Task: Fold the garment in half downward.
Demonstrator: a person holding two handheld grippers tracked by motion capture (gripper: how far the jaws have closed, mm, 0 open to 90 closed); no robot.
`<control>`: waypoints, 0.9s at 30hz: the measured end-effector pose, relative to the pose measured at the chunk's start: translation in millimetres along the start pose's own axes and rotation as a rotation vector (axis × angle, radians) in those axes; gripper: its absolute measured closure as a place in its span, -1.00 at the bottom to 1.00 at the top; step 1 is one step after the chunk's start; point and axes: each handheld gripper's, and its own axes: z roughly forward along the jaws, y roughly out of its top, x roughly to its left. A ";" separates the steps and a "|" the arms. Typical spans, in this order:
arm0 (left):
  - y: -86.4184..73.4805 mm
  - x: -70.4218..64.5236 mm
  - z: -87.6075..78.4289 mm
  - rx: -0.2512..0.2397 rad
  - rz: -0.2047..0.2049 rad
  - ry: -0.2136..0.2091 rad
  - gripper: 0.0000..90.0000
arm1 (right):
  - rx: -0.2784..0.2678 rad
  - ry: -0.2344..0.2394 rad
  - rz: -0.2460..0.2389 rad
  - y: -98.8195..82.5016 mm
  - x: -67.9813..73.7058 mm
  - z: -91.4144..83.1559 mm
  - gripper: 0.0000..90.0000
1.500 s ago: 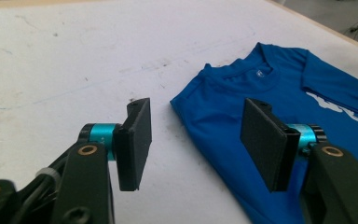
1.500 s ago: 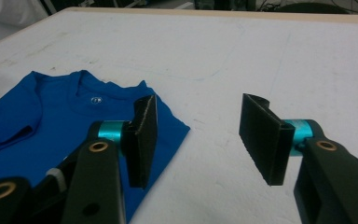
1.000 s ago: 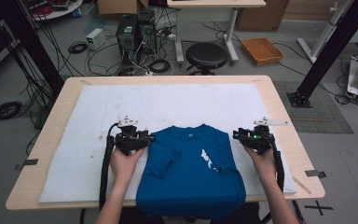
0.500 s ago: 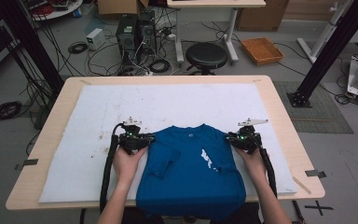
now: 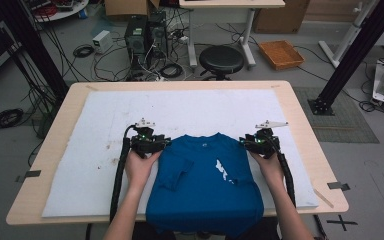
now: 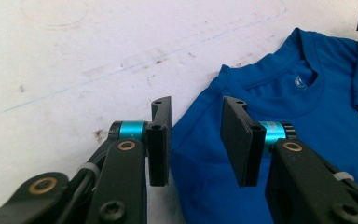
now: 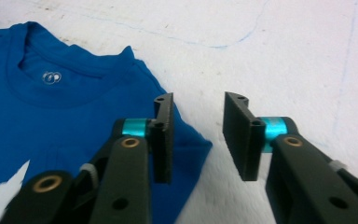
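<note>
The blue shirt (image 5: 207,187) lies flat at the near edge of the tabletop (image 5: 300,115), collar toward the far edge and hem hanging over the near one, its long axis running near to far. The left tool (image 6: 196,140) stands released over the shirt's left shoulder edge, the right tool (image 7: 198,140) released just past the right sleeve corner; each hand is equally near its own side.

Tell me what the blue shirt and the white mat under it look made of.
Blue shirt: soft knit fabric, matte; it creases and has a ribbed collar. White mat: probably felt or foam sheet, matte, stained and scuffed; can't tell which.
</note>
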 end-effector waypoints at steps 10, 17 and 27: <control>7.9 -3.3 22.9 0.098 0.057 0.022 0.35 | 0.043 0.010 -0.016 12.0 7.3 24.4 0.42; 8.4 -10.6 23.7 0.122 0.127 0.035 0.60 | 0.084 0.007 -0.054 11.6 11.2 29.1 0.65; 7.9 -15.8 24.6 0.132 0.180 0.036 0.94 | 0.079 0.029 -0.077 11.8 13.4 26.8 0.96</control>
